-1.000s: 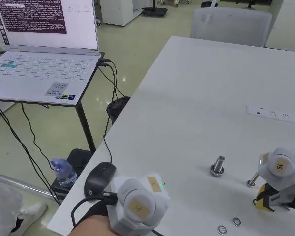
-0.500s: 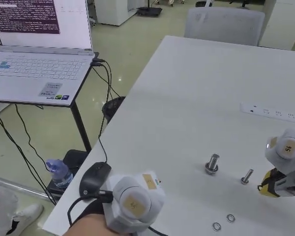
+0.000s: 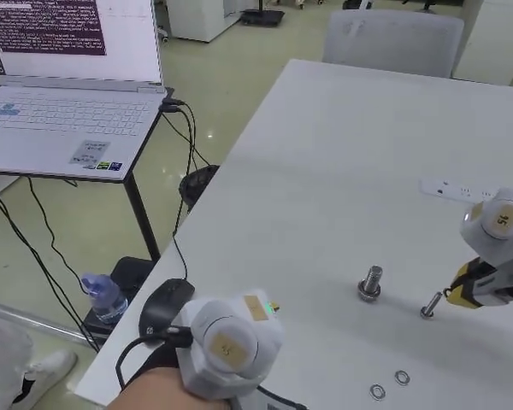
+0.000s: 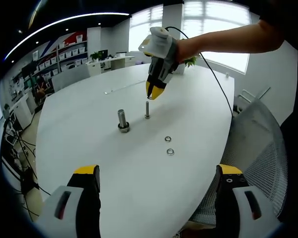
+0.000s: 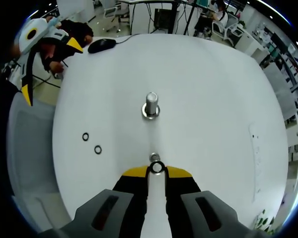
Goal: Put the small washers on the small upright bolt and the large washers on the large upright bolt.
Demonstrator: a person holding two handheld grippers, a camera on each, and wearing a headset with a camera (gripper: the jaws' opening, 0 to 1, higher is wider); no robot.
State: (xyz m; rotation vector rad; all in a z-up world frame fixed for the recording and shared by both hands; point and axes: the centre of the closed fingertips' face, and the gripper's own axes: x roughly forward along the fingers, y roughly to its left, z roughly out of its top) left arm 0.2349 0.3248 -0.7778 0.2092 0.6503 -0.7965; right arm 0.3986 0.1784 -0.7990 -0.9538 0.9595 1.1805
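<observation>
the white table (image 3: 325,171) takes most of the room. at its near edge the left gripper (image 4: 158,173) has jaws spread wide and empty, well apart from the bolts. the right gripper (image 3: 455,297) is nearer, just above the upright small bolt (image 3: 429,305), clenched on a small washer (image 5: 157,167). i'd say the drop is straight down its shaft. gripper number tags are too blurred to read.

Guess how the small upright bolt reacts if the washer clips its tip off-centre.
Likely tips: the small upright bolt is slim and appears to stand free on the smooth white table. Fallen, it probably rolls. The small washer in the right gripper looks light, so a gentle touch may only rock it.
</observation>
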